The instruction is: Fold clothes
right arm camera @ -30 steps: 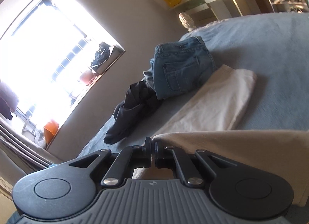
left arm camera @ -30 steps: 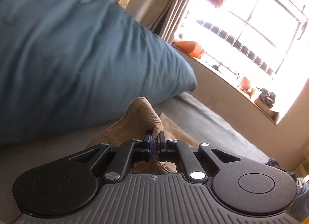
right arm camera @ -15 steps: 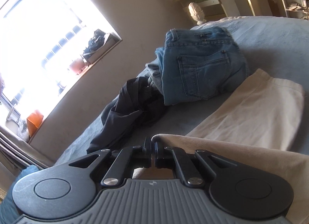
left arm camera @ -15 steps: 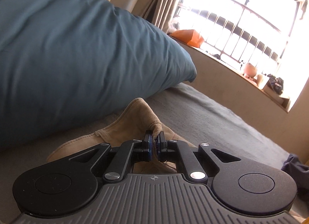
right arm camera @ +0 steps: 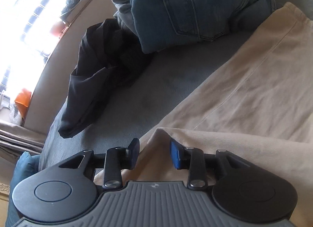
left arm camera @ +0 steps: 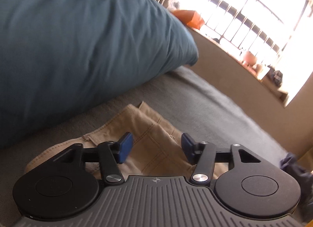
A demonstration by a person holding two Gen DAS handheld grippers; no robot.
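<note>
Tan trousers (left arm camera: 150, 135) lie on the grey bed cover (left arm camera: 205, 109), their waistband and a stitched pocket just under my left gripper (left arm camera: 157, 144). Its jaws are opening, and the blue pads stand clear of the cloth, which lies flat below them. In the right wrist view the same tan trousers (right arm camera: 254, 82) stretch away to the upper right with a folded-over layer at the front. My right gripper (right arm camera: 154, 151) hangs over that fold's corner, jaws opening. The corner pokes up between the pads without being pinched.
A big teal pillow (left arm camera: 78, 41) fills the left of the left wrist view. Folded blue jeans (right arm camera: 195, 8) and a crumpled black garment (right arm camera: 97, 70) lie on the bed cover (right arm camera: 156, 82) beyond the trousers. A bright barred window (left arm camera: 244, 12) and its sill run along the bed's far side.
Both grippers were shut on the tan cloth and have let go. They sank toward the bed, and the trousers now lie flat with the fold laid down.
</note>
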